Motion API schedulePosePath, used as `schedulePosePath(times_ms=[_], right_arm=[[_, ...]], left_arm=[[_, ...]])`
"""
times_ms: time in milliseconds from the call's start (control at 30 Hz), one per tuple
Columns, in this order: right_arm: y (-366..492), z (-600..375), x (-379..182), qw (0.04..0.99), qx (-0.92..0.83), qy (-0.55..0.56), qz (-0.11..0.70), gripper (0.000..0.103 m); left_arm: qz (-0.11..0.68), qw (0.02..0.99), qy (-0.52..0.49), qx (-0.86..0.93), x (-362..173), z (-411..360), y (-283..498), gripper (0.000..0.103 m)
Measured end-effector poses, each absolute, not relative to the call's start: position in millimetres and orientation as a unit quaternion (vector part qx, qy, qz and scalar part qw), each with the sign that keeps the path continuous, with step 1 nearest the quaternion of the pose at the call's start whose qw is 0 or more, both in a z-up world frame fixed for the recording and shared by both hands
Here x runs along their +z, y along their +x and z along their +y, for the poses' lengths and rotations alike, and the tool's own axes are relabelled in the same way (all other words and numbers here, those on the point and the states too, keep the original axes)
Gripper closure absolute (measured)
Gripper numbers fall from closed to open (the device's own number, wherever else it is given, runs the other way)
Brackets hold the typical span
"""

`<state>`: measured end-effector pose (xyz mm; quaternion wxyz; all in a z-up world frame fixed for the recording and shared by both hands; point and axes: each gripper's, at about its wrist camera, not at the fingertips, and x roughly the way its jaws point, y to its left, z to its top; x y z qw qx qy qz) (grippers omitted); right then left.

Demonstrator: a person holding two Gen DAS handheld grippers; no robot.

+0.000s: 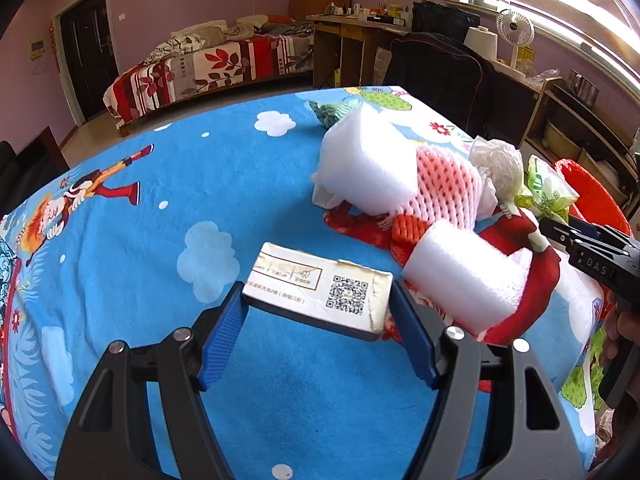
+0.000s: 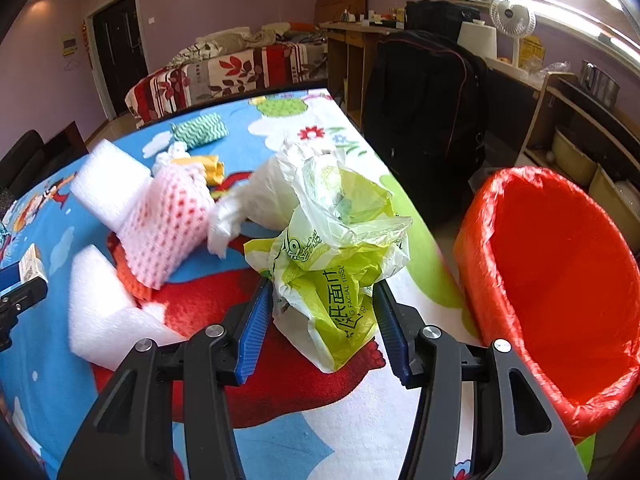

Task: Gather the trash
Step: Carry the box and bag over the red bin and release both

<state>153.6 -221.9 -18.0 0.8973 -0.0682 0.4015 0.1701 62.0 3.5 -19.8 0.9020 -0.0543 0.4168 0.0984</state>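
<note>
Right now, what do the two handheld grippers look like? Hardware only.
Both match: the left gripper and the right gripper have black angular frames with triangular cut-outs, silver round pivot bolts, and two blue ribbed finger pads. In the left wrist view, the right unit's black body at the frame's right edge carries pale lettering, only partly legible. No cables or sleeves are visible.

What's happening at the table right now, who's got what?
A person is clearing trash with two handheld grippers. The left gripper is clamped on a small white carton, lifted just off the blue cartoon tablecloth. The right gripper straddles a green tissue wrapper. Foam blocks and pink fruit netting remain on the table; the red-lined bin waits alongside.
</note>
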Motion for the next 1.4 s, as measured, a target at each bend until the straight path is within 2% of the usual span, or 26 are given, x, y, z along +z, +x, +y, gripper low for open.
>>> schedulePosePath(times_ms=[833,1400], right_arm=[[128,-238,46,0.928,0.16,-0.053,0.332,0.053],[125,-251,62,0.936,0.151,-0.045,0.316,0.053]], left_arm=[[0.369,0.924,-0.046,0.088,22,-15,58,0.033],[0.353,0.932,-0.035,0.073,39,-33,61,0.033]])
